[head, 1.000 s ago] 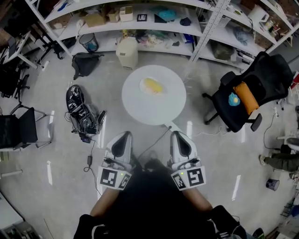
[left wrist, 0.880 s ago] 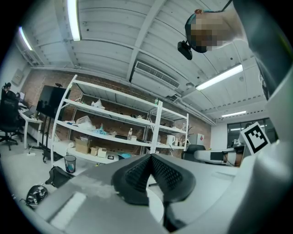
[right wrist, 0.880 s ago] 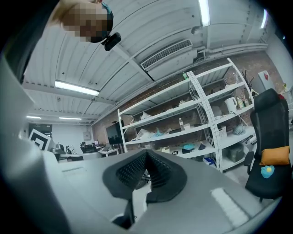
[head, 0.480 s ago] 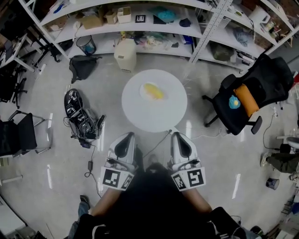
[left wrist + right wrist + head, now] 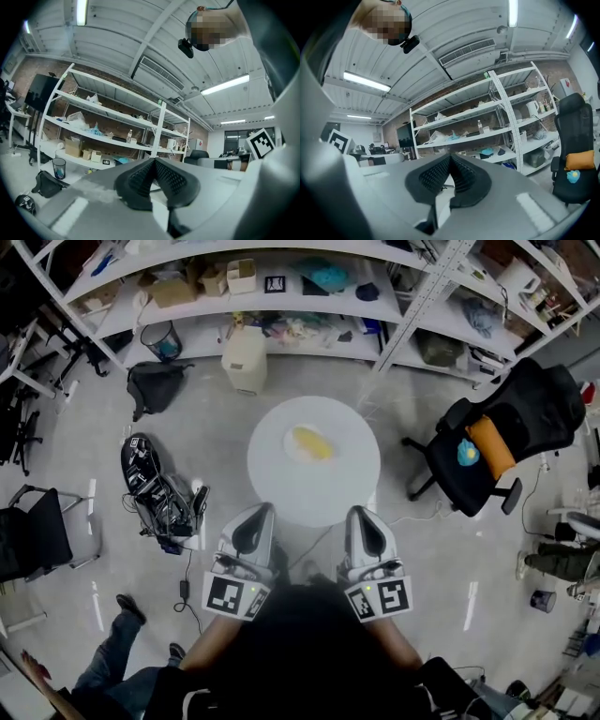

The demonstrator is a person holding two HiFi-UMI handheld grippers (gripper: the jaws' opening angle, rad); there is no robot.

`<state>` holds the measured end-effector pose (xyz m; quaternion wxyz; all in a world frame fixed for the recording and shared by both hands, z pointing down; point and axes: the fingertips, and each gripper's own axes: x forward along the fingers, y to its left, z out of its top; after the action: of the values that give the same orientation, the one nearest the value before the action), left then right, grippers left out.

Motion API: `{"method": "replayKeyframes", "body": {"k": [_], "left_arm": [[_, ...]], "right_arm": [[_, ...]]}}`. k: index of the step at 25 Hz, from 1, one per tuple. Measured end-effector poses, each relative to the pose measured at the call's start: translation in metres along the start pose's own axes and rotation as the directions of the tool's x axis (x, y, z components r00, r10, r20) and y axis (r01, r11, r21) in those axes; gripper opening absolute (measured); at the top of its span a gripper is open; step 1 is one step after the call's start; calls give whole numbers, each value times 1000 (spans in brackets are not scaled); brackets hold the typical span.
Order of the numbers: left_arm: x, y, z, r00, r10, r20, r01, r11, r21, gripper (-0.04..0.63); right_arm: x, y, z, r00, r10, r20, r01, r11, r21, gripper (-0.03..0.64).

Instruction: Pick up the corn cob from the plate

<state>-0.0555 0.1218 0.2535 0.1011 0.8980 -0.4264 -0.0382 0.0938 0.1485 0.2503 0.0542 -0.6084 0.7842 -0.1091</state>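
A yellow corn cob (image 5: 312, 442) lies on a white plate (image 5: 292, 439) on the far half of a round white table (image 5: 323, 493). Both grippers are held level just short of the table's near edge, well away from the cob. My left gripper (image 5: 255, 514) is shut with nothing in it, its pads meeting at the tip (image 5: 153, 162). The right gripper (image 5: 362, 514) is also shut and empty (image 5: 450, 158). Neither gripper view shows the cob or the plate; the jaws block them.
A black office chair (image 5: 525, 418) with an orange cushion stands to the right. White shelving (image 5: 281, 287) runs along the back. A white bin (image 5: 244, 360), a black bag (image 5: 155, 382) and tangled gear (image 5: 155, 488) lie left of the table. A person's leg (image 5: 112, 648) is at lower left.
Both grippers have come closer to the table, which now lies just ahead of their tips. A person's leg has entered at the lower left.
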Motion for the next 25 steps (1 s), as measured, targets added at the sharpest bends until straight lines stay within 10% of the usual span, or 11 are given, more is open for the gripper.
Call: {"method": "replayKeyframes", "body": {"k": [25], "left_arm": [[57, 82, -2, 990, -135, -49, 132, 990, -55, 3]], "right_arm": [[87, -2, -5, 987, -163, -2, 163, 987, -7, 9]]}}
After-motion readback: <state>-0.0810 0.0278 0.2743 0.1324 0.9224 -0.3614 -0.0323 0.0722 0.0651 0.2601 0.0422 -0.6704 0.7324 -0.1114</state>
